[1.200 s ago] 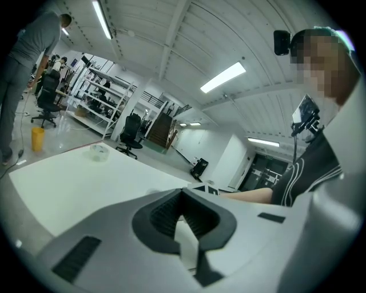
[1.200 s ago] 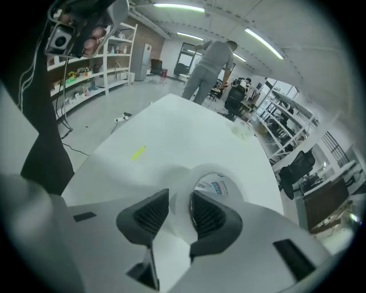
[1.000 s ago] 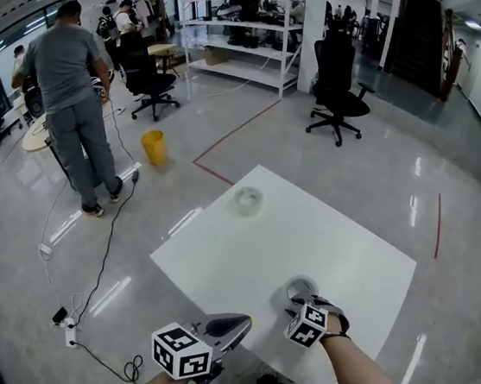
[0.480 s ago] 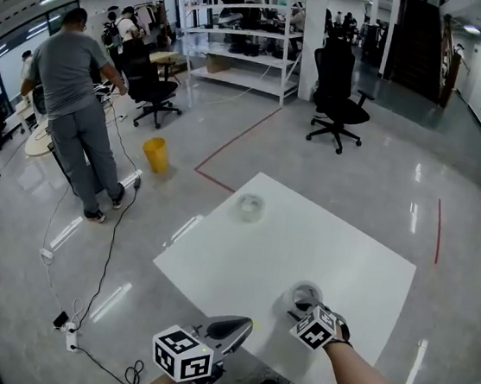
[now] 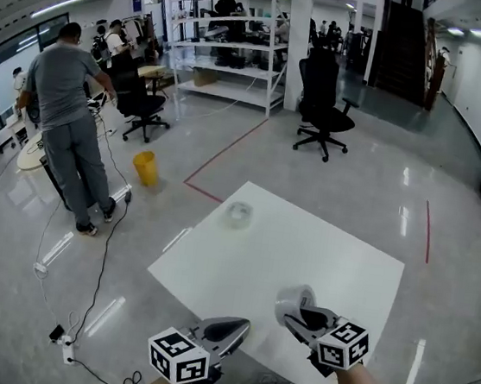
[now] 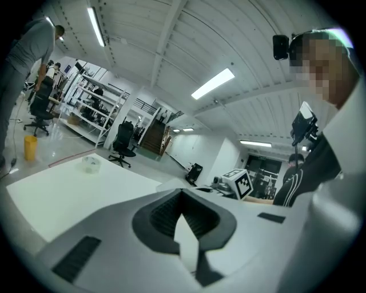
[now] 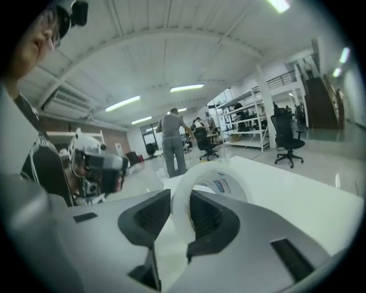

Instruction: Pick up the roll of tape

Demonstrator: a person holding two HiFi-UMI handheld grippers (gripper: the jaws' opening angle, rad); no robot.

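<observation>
A whitish roll of tape (image 5: 295,304) hangs above the near part of the white table (image 5: 336,259), gripped across its band by my right gripper (image 5: 296,312). Its jaws have just been closing, with the roll between them. In the right gripper view the roll (image 7: 209,182) stands on edge between the two dark pads of the right gripper (image 7: 178,213). A second, clear roll (image 5: 238,213) lies flat near the table's far left corner, also seen as a small clear roll (image 6: 90,164) in the left gripper view. My left gripper (image 5: 240,326) hovers at the table's near edge, shut and empty (image 6: 184,217).
A person in grey (image 5: 66,113) stands on the glossy floor at the left, by a yellow bin (image 5: 145,167) and trailing cables (image 5: 98,256). Office chairs (image 5: 321,101) and shelving (image 5: 232,47) stand further back. Red floor tape (image 5: 218,162) runs beyond the table.
My right gripper closed on the near roll, then rose off the table with it while rolling its wrist. The left gripper has barely shifted.
</observation>
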